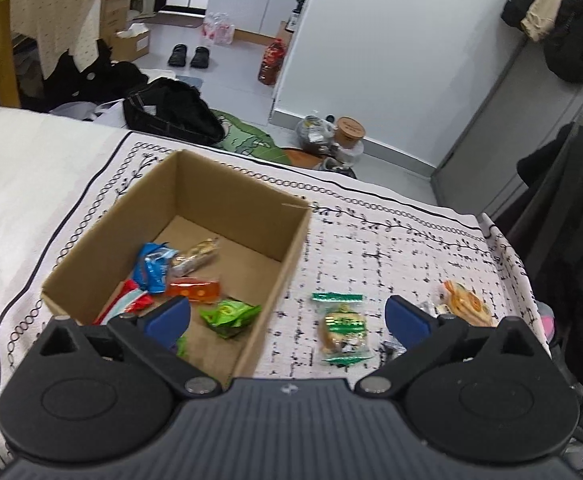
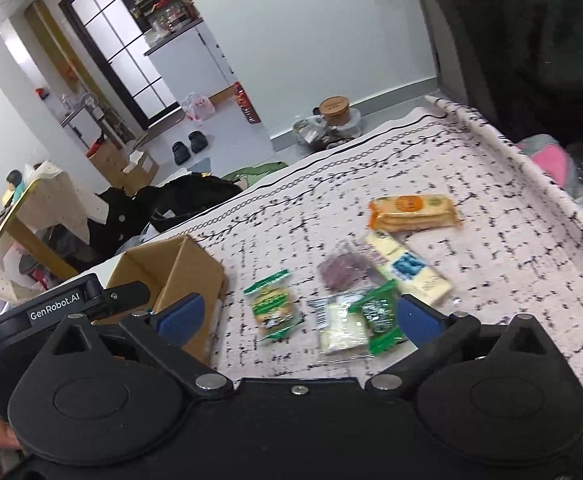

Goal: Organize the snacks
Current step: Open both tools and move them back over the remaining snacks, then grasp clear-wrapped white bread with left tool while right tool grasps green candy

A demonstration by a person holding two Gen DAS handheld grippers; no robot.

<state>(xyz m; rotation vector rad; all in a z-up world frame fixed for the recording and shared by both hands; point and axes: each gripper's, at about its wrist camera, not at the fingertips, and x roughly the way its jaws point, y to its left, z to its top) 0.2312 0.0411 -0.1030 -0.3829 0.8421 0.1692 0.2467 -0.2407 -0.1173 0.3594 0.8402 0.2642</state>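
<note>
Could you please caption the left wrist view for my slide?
Open left tongs hover over a cardboard box of snacks, a green-wrapped snack alongside.

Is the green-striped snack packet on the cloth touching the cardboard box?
Apart. In the left wrist view, patterned cloth shows between the green-striped snack packet and the cardboard box wall.

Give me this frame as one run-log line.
phase: between picks | left claw: open, empty | right claw: open, empty | cardboard box: several snacks inside | green-wrapped snack: on tablecloth beside box
</note>
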